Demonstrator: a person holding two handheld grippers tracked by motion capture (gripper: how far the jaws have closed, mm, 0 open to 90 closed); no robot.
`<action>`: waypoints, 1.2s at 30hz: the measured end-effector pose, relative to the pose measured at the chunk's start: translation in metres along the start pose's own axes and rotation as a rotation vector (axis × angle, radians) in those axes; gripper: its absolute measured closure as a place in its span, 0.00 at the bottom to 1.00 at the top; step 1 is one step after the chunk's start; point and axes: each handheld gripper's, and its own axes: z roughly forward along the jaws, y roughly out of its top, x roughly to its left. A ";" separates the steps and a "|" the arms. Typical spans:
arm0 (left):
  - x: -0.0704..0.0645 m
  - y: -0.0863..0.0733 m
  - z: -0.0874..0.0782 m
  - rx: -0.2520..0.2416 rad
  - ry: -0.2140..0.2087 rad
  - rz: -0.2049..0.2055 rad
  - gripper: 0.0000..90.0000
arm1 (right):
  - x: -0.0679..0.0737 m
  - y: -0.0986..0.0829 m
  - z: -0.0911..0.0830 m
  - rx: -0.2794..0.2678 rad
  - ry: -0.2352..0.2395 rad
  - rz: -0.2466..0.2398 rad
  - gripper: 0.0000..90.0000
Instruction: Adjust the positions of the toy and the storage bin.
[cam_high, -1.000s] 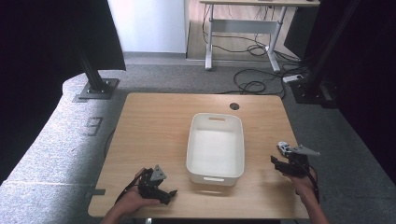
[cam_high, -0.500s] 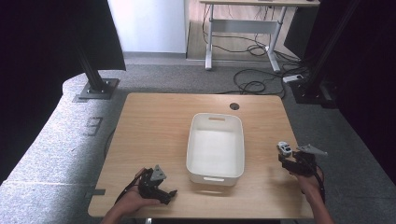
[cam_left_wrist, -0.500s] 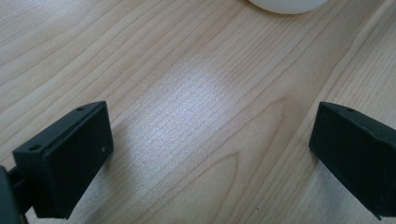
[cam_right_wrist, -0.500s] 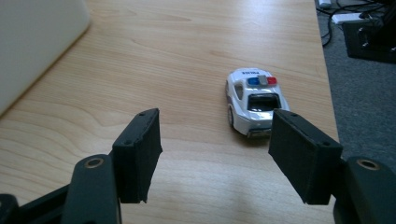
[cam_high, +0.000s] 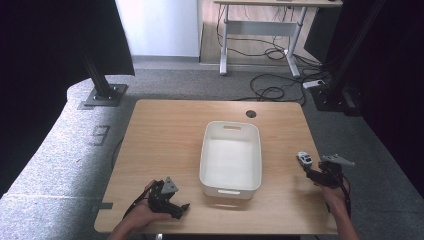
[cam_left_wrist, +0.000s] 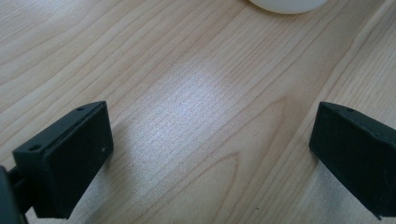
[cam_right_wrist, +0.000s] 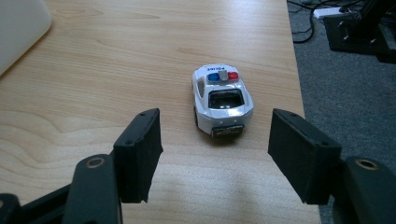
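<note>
The small white toy police car with a red and blue light bar (cam_right_wrist: 222, 100) stands on its wheels on the light wooden table (cam_high: 165, 140), near the right edge and to the right of the white rectangular plastic bin (cam_high: 231, 157), well apart from it. In the right gripper view we look at its rear end. Our right gripper (cam_right_wrist: 215, 149) is just behind the car with both jaws spread wide apart; the car is in front of the gap, not yet between the jaws, and nothing touches it.

We think the main risk is the wheels: if one jaw meets the car before the other, it can roll forward or turn away, and the table edge with the grey floor (cam_right_wrist: 355, 93) is close on that side, so it may fall off. Closing too early would catch only the rear bumper, and the smooth body could slip out when lifted.

Our left gripper (cam_left_wrist: 210, 154), also wide open, holds nothing and hovers over bare wood at the near left, just beside the bin
</note>
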 end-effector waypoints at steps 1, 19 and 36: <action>0.000 0.000 0.000 0.001 0.000 0.000 0.00 | 0.000 0.000 0.001 0.003 -0.003 -0.002 0.38; 0.000 0.000 0.000 -0.001 0.000 0.001 0.00 | 0.008 0.004 0.018 0.005 -0.027 -0.007 0.39; 0.000 0.000 0.000 -0.003 -0.002 0.002 0.00 | 0.011 0.011 0.031 -0.002 -0.029 -0.028 0.38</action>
